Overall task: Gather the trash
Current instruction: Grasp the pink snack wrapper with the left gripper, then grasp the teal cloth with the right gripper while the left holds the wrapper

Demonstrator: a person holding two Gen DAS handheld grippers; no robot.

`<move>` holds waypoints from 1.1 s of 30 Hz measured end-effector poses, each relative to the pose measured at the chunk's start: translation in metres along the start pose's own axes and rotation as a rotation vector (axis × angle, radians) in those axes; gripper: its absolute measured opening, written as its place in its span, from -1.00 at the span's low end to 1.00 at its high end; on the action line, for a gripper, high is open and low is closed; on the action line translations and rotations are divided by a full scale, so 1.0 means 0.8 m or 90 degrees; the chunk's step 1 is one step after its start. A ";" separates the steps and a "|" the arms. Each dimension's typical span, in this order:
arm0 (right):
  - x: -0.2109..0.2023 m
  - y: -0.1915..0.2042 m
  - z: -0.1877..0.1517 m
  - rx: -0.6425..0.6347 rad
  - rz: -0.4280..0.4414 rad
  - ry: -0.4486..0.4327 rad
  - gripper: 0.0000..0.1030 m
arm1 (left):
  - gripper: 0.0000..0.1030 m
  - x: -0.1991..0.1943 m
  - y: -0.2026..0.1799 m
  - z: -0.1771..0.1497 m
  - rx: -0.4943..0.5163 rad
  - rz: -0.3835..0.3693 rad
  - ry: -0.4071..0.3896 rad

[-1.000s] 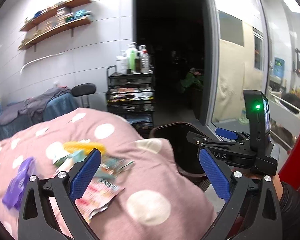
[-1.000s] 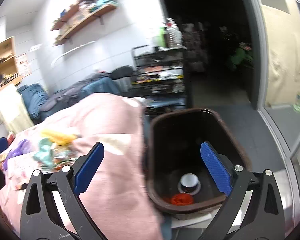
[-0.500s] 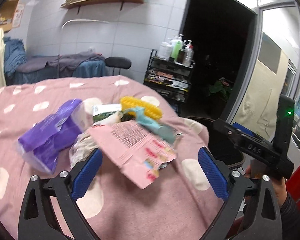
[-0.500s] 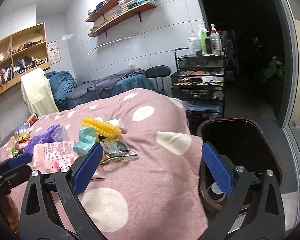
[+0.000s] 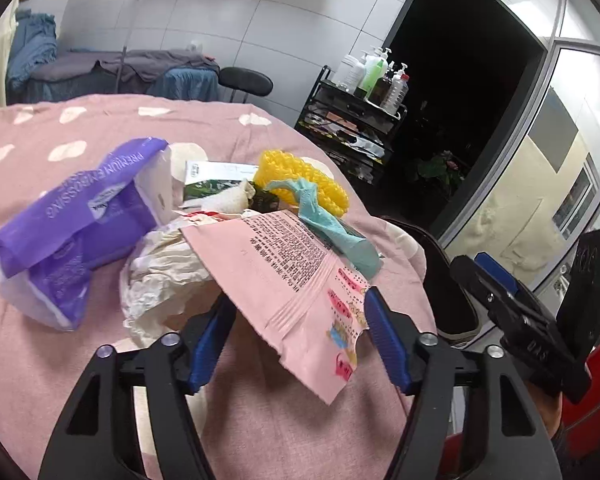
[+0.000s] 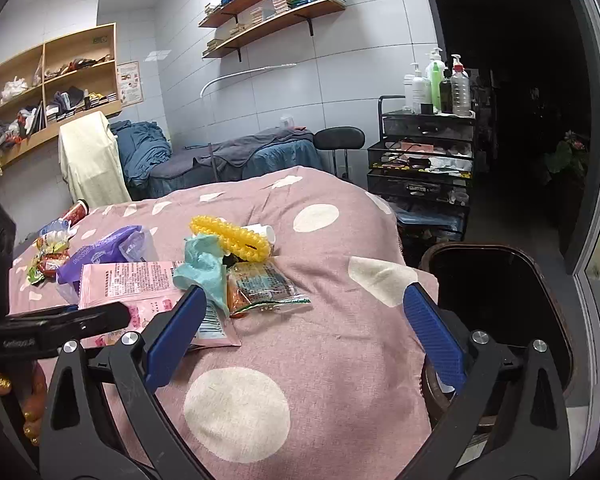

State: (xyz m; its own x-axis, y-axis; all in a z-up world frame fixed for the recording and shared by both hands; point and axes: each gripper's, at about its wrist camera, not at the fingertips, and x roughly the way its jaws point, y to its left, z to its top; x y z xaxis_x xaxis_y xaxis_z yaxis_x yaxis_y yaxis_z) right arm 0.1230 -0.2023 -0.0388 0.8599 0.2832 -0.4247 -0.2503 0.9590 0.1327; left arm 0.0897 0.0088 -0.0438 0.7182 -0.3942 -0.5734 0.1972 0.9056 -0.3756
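- The left gripper [image 5: 296, 332] has its jaws partly closed, and they have just been closing. The near end of the pink packet [image 5: 284, 280] lies between the blue pads, but the pads do not seem to press on it yet, so I read this as a grasp about to land, not a hold.
- I judge it aims at the packet's loose near corner because that end lifts clear of the quilt [image 5: 40, 360] and offers an edge to pinch.
- The packet is a flat oblong. Its long axis runs from far left, where it is tucked under the heap, to near right, where the torn end points at the gripper.
- It rests tilted on crumpled white paper [image 5: 160, 276], with a teal rag [image 5: 324, 220] and a yellow ridged piece [image 5: 300, 176] beyond it and a purple tissue pack [image 5: 72, 220] to the left.
- The right gripper [image 6: 300, 320] hangs open and empty over the quilt, just right of the heap, jaws wide apart.
- The dark bin [image 6: 500, 280] stands at the quilt's right edge, mouth up, probably kept there so each piece has a short trip.
- More wrappers [image 6: 48, 252] lie at the far left.
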 end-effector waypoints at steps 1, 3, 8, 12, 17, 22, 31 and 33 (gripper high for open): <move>0.000 0.001 0.000 -0.002 0.004 0.001 0.89 | 0.09 0.002 0.000 0.001 -0.004 -0.006 0.004; 0.001 0.002 0.001 -0.006 0.008 0.002 0.89 | -0.09 0.004 0.000 0.001 -0.007 -0.011 0.010; 0.009 0.008 0.000 -0.015 0.020 0.011 0.89 | -0.64 0.004 0.000 0.002 -0.019 -0.023 0.010; 0.018 0.013 0.000 -0.022 0.034 0.021 0.87 | -0.85 -0.010 -0.003 0.006 -0.017 -0.018 -0.015; 0.030 0.029 0.002 -0.047 0.055 0.031 0.87 | -0.91 -0.038 -0.006 0.009 0.000 0.004 -0.058; 0.052 0.050 0.008 -0.081 0.081 0.053 0.78 | -0.91 -0.062 0.000 0.016 -0.007 0.024 -0.095; 0.116 0.090 0.022 -0.153 0.097 0.125 -0.06 | -0.93 -0.085 0.005 0.027 0.002 0.051 -0.139; 0.122 0.093 0.022 -0.147 0.106 0.138 -0.43 | -0.93 -0.087 0.006 0.029 0.005 0.059 -0.145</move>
State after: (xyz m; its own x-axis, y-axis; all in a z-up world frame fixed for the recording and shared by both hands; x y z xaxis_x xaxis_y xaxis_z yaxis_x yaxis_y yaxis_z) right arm 0.1966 -0.1037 -0.0547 0.6910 0.4073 -0.5972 -0.4944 0.8690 0.0207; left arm 0.0559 0.0438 0.0111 0.8654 -0.2646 -0.4254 0.1276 0.9376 -0.3234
